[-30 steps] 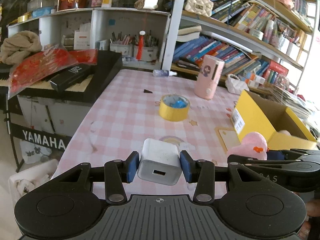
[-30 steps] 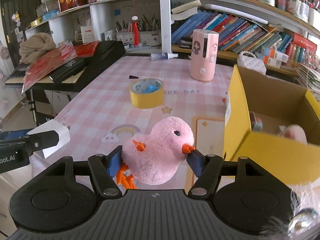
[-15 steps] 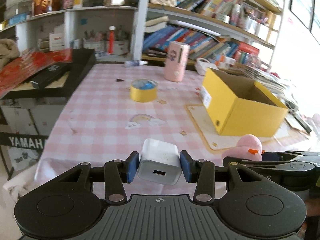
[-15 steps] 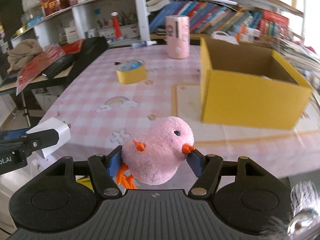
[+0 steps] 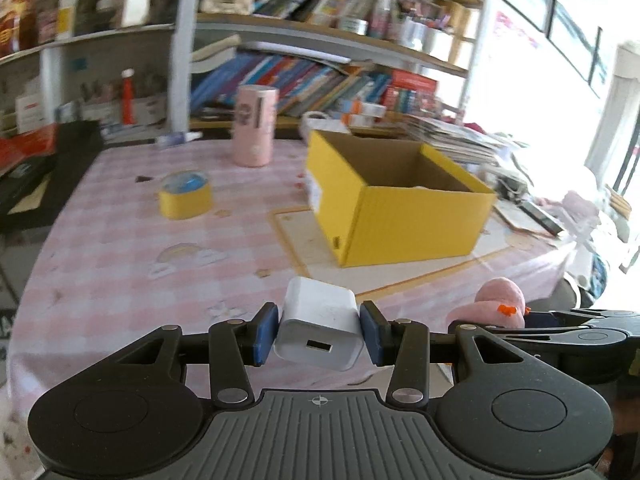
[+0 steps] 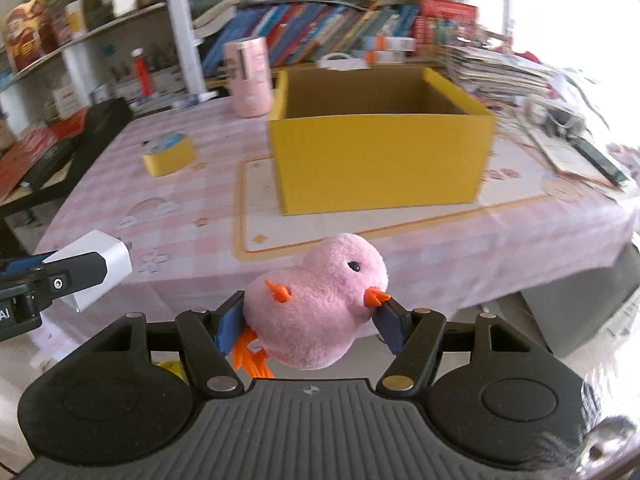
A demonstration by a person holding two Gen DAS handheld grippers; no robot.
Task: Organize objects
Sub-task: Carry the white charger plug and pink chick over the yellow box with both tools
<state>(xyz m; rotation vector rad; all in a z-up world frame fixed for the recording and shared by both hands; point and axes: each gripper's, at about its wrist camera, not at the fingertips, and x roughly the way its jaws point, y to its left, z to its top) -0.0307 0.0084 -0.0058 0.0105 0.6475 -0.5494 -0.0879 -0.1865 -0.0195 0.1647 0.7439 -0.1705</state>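
Two grippers loaded: left gripper (image 5: 319, 333) clamps white USB charger (image 5: 319, 322). Right gripper (image 6: 310, 323) clamps pink plush chick (image 6: 320, 304); open yellow box (image 6: 380, 148) ahead on table.

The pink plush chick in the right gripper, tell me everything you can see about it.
The pink plush chick is a small, rounded, fuzzy soft toy with a black bead eye, an orange beak, a small orange wing tuft and orange feet. It sits upright, beak toward the right of the right wrist view, clamped between the blue pads of the right gripper, one at its back and one at its beak. It is held off the table, in front of the open yellow cardboard box.
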